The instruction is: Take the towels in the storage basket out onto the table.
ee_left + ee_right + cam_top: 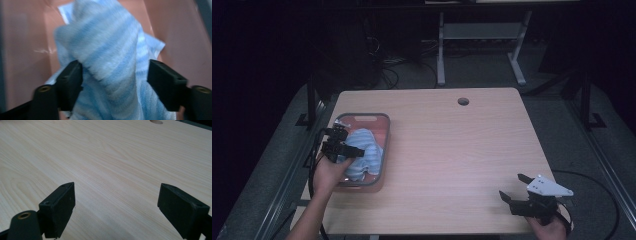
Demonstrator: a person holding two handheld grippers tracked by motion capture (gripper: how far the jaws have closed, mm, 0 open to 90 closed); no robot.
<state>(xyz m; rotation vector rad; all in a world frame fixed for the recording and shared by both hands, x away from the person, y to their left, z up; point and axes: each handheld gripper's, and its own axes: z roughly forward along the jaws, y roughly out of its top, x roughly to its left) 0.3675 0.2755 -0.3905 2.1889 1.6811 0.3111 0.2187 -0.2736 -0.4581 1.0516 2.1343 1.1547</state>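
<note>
Towel (110,62) blurred, tray (180,37) half-hidden

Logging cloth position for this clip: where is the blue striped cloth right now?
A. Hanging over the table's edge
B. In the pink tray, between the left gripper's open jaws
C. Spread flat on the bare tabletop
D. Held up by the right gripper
B: the blue striped cloth lies bunched in the pink tray, with the left gripper standing open around it.
</note>
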